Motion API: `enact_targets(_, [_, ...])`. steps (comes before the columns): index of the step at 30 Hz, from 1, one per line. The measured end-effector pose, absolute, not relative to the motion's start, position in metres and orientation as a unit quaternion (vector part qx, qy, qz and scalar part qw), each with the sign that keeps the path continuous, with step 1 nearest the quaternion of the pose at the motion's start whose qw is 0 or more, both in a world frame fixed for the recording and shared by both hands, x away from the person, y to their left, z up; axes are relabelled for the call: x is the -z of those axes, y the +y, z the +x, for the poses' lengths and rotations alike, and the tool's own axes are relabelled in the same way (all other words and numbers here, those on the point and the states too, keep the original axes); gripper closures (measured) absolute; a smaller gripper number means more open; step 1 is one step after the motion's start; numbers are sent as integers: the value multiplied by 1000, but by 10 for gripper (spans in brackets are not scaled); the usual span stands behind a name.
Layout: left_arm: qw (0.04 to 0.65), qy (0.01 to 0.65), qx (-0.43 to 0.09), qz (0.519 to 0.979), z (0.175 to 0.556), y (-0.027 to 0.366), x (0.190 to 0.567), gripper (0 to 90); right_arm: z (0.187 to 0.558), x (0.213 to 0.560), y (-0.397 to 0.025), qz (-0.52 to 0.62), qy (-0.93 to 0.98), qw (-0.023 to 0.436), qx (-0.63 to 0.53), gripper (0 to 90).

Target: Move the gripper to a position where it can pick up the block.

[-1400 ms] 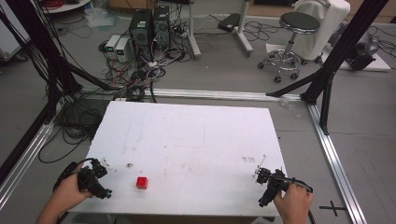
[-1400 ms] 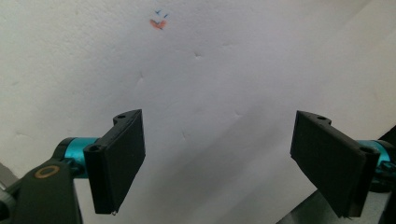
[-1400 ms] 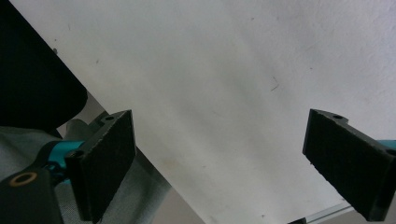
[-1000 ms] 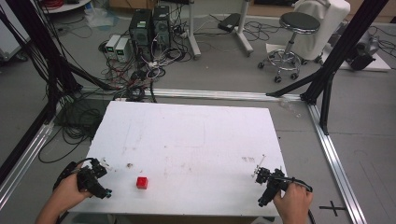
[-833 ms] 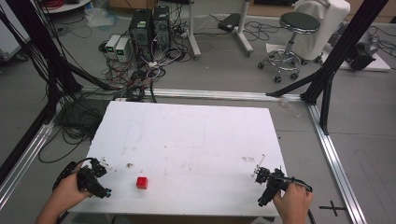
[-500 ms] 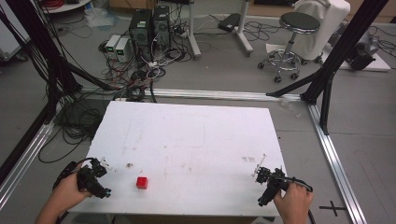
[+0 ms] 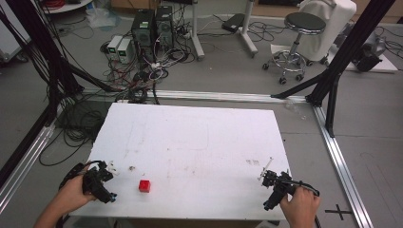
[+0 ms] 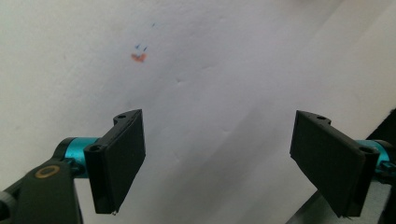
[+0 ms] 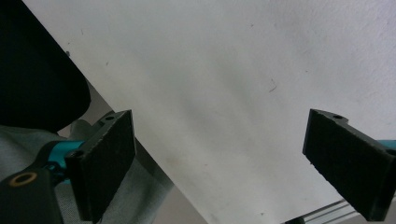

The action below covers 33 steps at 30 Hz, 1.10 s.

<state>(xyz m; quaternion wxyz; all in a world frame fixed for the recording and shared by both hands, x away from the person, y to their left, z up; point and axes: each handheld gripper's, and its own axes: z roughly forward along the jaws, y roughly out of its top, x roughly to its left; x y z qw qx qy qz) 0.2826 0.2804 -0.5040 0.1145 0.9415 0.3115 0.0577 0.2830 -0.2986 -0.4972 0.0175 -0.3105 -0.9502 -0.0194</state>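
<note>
- Grey floor point(image 7: 228, 71) beyond the white table point(image 7: 199, 128).
- Round stool point(image 7: 304, 23), computer towers point(image 7: 152, 23), tangled cables point(image 7: 81, 123), black frame posts point(image 7: 347, 47).

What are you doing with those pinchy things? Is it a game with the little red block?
A person sits at a white table with a two-jaw gripper in each hand. The left gripper rests near the table's near left corner, the right gripper near the near right corner. Both have their jaws wide open and hold nothing. A small red cube sits alone on the table, a little to the right of the left gripper, and nothing is touching it.
</note>
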Motion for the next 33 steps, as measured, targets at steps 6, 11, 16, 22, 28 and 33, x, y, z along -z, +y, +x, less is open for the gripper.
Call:
enact_targets(6, [111, 287, -55, 950, 285, 277, 499, 183, 283, 495, -298, -308, -951, 17, 25, 89])
enact_targets(11, [101, 259, -50, 959, 288, 271, 489, 183, 283, 494, -299, -305, -952, 16, 28, 89])
enact_targets(16, [94, 240, -47, 965, 290, 265, 480, 183, 282, 494, -300, -306, -951, 18, 29, 89])
enact_targets(22, [91, 207, -52, 973, 295, 256, 460, 181, 282, 492, -301, -307, -951, 15, 33, 89])
enact_targets(28, [75, 171, -51, 981, 299, 246, 450, 178, 282, 492, -300, -307, -951, 16, 34, 89])
enact_targets(33, [67, 149, -53, 985, 304, 235, 447, 178, 282, 491, -300, -305, -952, 16, 33, 89])
